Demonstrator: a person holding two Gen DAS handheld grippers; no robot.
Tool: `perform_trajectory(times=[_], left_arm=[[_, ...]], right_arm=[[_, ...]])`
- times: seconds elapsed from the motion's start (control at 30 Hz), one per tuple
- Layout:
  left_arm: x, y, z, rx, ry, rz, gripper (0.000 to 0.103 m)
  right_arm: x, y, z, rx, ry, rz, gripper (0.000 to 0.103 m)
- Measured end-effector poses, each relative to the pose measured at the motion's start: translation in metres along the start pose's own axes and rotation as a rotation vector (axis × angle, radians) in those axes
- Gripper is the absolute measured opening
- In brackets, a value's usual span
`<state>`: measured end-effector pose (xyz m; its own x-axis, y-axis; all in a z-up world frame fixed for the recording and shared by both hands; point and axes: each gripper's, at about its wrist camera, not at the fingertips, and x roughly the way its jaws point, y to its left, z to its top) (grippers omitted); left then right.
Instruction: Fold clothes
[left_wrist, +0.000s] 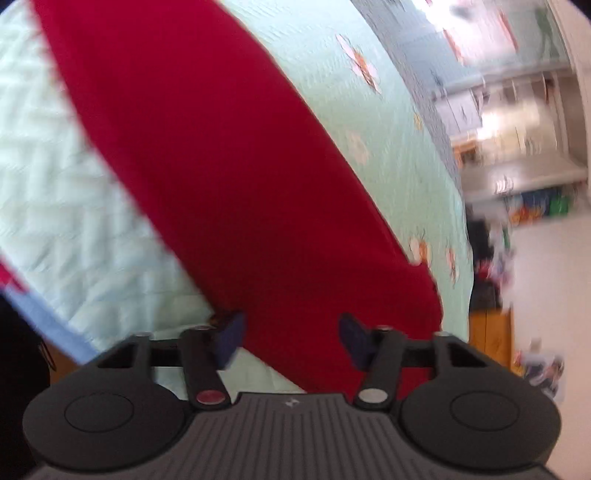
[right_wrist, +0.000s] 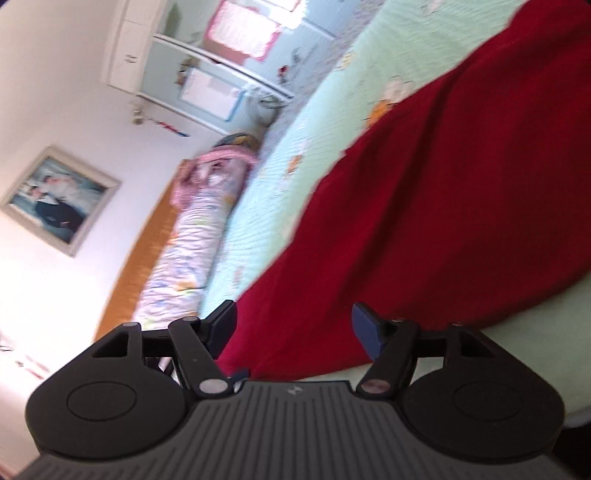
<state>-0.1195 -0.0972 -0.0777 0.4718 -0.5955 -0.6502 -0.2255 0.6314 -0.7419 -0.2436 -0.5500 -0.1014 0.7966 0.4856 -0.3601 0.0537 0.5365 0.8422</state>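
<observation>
Red garment (left_wrist: 229, 177) smooth and flat across mint quilt (left_wrist: 55, 192)

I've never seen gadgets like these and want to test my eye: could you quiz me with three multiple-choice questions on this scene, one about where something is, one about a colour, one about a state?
1. Where does the red cloth garment lie?
A. on the pale green quilted bedspread
B. on a wooden floor
C. inside a basket

2. What colour are the pads on the left gripper?
A. yellow
B. dark blue
C. white

3. How do the right gripper jaws stand?
A. shut on a towel
B. shut on the framed picture
C. open, apart over the red cloth

Answers: 1 A, green quilt shows on both sides of the garment. 2 B, both pads look navy. 3 C, a wide gap separates the fingers, nothing pinched.
</observation>
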Motion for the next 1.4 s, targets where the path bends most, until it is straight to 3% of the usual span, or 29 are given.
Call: perform_trajectory(times=[0.07,0.23,0.4,0.47,0.5,0.53,0.57,0.7,0.83,0.97,1.07,1.2,1.4], left_arm=[[-0.011,0.002,-0.002,-0.004,-0.029,-0.016,0.058],[-0.031,0.000,-0.005,0.030,-0.130,0.016,0.062],[-0.018,-0.018,0.002,0.052,-0.140,-0.075,0.067],[0.004,-0.018,0.010,0.078,-0.106,-0.040,0.075],[0.011,-0.013,0.013,0.067,-0.094,-0.018,0.074],[0.015,-0.007,0.013,0.036,-0.091,-0.001,0.066],[0.019,0.000,0.014,0.005,-0.089,0.015,0.067],[0.020,-0.006,0.014,0.051,-0.072,0.047,0.067],[0.017,-0.017,0.012,0.099,-0.054,0.068,0.067],[0.029,-0.031,0.008,0.152,0.009,0.024,0.068],[0.046,-0.047,0.001,0.182,0.067,0.000,0.068],[0.059,-0.056,-0.010,0.195,0.134,0.006,0.069],[0.059,-0.053,-0.022,0.212,0.150,0.039,0.069]], right_arm=[[-0.010,-0.008,-0.003,-0.002,0.007,-0.029,0.072],[-0.007,-0.007,-0.008,-0.049,0.040,-0.006,0.073],[0.019,0.013,-0.011,-0.079,0.088,0.076,0.074],[0.019,0.015,-0.011,-0.094,0.089,0.076,0.074],[0.015,0.014,-0.010,-0.098,0.083,0.064,0.074],[0.012,0.013,-0.009,-0.102,0.077,0.052,0.074],[0.008,0.012,-0.008,-0.105,0.071,0.040,0.074],[-0.039,-0.012,0.009,-0.043,-0.032,-0.028,0.074],[-0.111,-0.042,0.027,0.036,-0.242,-0.166,0.074],[-0.170,-0.069,0.040,0.077,-0.428,-0.317,0.077],[-0.177,-0.088,0.049,0.113,-0.445,-0.327,0.079],[-0.168,-0.110,0.046,0.279,-0.480,-0.233,0.081],[-0.158,-0.109,0.045,0.340,-0.497,-0.221,0.081]])
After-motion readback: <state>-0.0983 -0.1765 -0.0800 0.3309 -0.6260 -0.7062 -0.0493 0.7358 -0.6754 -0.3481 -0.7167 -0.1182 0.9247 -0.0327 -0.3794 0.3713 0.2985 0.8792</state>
